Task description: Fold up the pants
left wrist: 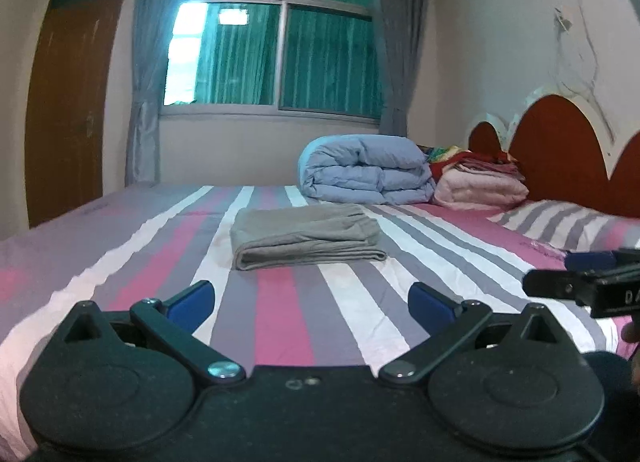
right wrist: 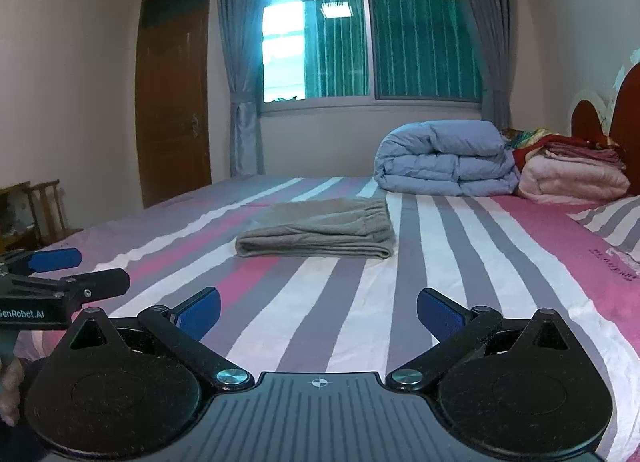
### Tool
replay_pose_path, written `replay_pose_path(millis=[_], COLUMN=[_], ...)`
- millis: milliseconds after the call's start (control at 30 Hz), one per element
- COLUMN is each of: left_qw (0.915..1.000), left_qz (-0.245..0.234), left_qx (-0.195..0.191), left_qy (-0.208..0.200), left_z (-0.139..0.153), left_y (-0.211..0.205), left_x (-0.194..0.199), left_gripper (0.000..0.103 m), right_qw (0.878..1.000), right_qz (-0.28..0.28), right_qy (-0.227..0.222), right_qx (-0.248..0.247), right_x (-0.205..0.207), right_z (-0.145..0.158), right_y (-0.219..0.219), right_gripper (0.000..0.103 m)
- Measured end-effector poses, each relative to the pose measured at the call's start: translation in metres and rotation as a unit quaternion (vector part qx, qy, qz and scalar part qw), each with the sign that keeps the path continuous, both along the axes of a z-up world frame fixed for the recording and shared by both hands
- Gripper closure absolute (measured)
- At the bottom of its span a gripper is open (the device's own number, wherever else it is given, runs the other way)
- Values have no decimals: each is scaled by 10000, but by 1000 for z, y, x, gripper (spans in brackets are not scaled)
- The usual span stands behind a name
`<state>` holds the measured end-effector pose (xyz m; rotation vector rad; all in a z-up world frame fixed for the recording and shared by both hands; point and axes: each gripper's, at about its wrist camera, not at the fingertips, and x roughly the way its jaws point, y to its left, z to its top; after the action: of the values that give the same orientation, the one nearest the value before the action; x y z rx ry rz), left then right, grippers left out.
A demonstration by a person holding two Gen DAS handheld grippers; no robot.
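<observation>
Grey pants (left wrist: 306, 236) lie folded in a flat rectangular stack on the striped bed (left wrist: 280, 314), also in the right wrist view (right wrist: 320, 229). My left gripper (left wrist: 312, 302) is open and empty, held above the bed's near part, well short of the pants. My right gripper (right wrist: 318, 312) is open and empty too, at a similar distance from the pants. The right gripper shows at the right edge of the left wrist view (left wrist: 580, 282). The left gripper shows at the left edge of the right wrist view (right wrist: 60, 266).
A folded blue duvet (left wrist: 368, 169) and a pile of pink and red bedding (left wrist: 480, 181) sit at the bed's far side by the headboard (left wrist: 560, 137). A striped pillow (left wrist: 572, 221) lies right. A window (right wrist: 372, 41), door (right wrist: 176, 101) and chair (right wrist: 44, 205) stand behind.
</observation>
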<state>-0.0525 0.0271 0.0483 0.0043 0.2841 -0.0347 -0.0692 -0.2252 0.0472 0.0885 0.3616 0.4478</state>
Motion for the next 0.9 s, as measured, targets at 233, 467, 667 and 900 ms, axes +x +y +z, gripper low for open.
replay_pose_path(millis=[233, 467, 667, 900], left_qw=[9996, 9996, 9996, 9997], left_qz=[112, 102, 104, 87], left_qx=[-268, -255, -247, -229], left_qy=[-11, -26, -37, -23], left_z=[-1, 1, 1, 2], left_y=[12, 11, 11, 10], left_x=[-1, -3, -3, -3], left_gripper=[6, 6, 6, 6], right_qw=[10000, 9999, 10000, 9999], right_qz=[-64, -85, -81, -84], right_qy=[54, 49, 48, 63], right_qx=[-34, -40, -25, -4], right_x=[0, -1, -1, -1], right_z=[-3, -4, -3, -2], right_y=[9, 12, 9, 7], right_gripper=[0, 0, 0, 0])
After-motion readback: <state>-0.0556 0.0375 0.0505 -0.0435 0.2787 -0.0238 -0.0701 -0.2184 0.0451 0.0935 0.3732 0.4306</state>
